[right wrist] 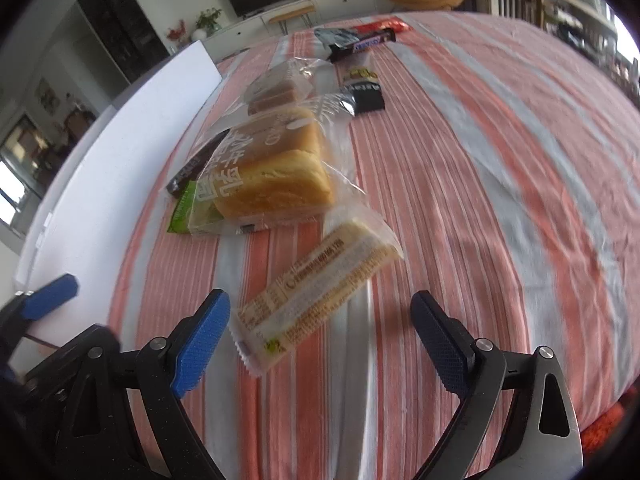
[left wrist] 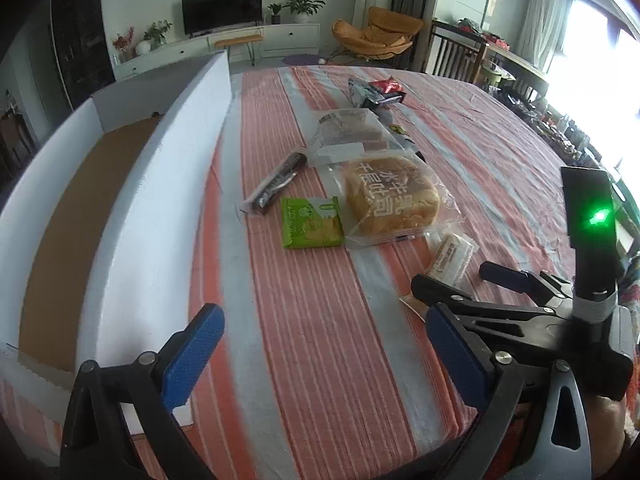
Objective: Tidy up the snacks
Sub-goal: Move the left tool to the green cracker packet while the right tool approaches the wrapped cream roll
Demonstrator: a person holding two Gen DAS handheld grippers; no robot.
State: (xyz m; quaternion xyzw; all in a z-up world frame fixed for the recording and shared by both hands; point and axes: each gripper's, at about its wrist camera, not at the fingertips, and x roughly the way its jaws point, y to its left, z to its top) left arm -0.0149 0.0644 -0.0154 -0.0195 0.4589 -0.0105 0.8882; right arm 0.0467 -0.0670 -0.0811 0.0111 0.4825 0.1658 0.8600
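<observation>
**Snacks on the striped cloth, both grippers open**

Snacks lie in a loose group on the striped cloth (left wrist: 320, 340). In the left wrist view, the left gripper (left wrist: 320, 356) has its jaws wide apart and holds nothing. Ahead are a green packet (left wrist: 311, 222), a bagged bread loaf (left wrist: 390, 198) touching it, and a dark bar (left wrist: 276, 184). A white box (left wrist: 160, 184) stands at the left with a brown bottom. The right gripper (left wrist: 460, 280) shows at the right.

In the right wrist view, the right gripper (right wrist: 320, 340) is open too – a pale wrapped cake (right wrist: 320, 284) lies just before its fingers, untouched. The loaf (right wrist: 276, 176) is behind it; a chocolate bar (right wrist: 368, 42) is far back.
</observation>
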